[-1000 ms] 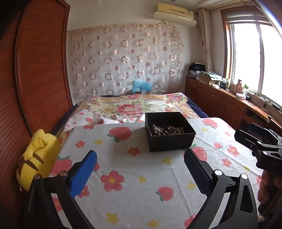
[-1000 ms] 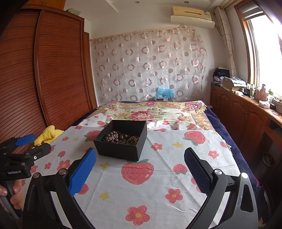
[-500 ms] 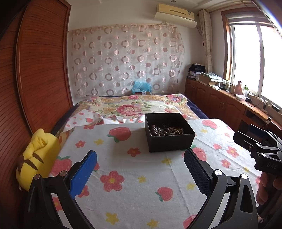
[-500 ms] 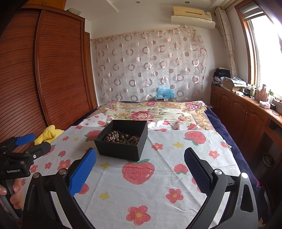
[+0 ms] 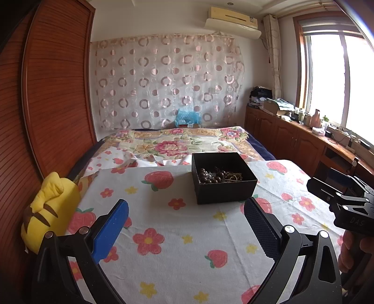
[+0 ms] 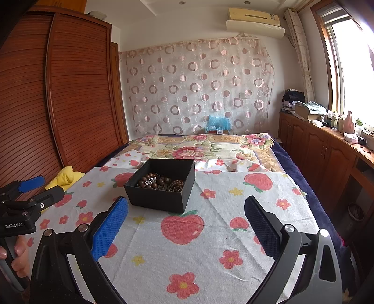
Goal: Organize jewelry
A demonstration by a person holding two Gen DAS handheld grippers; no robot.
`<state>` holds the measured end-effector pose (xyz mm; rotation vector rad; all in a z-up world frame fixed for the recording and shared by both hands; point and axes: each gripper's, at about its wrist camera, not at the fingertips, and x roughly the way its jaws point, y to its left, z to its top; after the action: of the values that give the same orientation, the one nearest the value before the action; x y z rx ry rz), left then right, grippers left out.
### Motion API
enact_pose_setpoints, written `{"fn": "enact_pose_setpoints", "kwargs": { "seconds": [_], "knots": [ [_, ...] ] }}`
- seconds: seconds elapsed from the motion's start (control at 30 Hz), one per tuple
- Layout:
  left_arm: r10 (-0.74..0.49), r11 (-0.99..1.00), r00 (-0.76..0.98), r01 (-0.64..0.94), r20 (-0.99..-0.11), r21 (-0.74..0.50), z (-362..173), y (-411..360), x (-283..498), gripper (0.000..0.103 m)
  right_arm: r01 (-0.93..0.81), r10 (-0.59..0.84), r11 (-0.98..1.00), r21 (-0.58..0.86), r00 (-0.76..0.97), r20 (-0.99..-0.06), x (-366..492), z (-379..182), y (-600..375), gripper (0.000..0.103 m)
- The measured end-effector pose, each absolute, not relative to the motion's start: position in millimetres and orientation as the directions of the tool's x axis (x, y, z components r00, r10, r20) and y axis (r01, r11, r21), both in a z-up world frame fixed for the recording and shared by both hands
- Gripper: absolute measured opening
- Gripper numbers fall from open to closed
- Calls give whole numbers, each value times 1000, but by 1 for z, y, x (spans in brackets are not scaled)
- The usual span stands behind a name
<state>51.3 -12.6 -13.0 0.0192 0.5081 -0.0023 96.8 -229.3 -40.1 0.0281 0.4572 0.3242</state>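
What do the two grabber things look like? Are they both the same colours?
Yes. The left gripper and right gripper are black frames with silver bolts, one bright blue bumpy pad and one dark navy pad. White letters mark their bodies. Bare fingers hold them.

Two wrist cams, both low over the flowered cloth [image 5: 177, 233] and looking fwd along their own fingers toward the far curtain wall [image 5: 163, 81]. Left cam sits further left: black box [image 5: 224, 180] lands center-right, w/ the right gripper [image 5: 332, 194] poking in at its right edge. Right cam sits further right: the same box [image 6: 161, 187] is center-left, left gripper [image 6: 30, 189] at its left edge. Both share the box, cloth, the bed beyond, curtain and AC unit [image 6: 254, 22].
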Motion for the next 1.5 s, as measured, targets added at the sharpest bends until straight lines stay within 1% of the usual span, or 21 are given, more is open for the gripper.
{"fn": "enact_pose_setpoints", "kwargs": {
  "seconds": [1.5],
  "knots": [
    [4,1000,875,4,-484,15,-17,-15,52,95,-301,314,948,100,847,-428,96,-41,-230,100]
  ]
}}
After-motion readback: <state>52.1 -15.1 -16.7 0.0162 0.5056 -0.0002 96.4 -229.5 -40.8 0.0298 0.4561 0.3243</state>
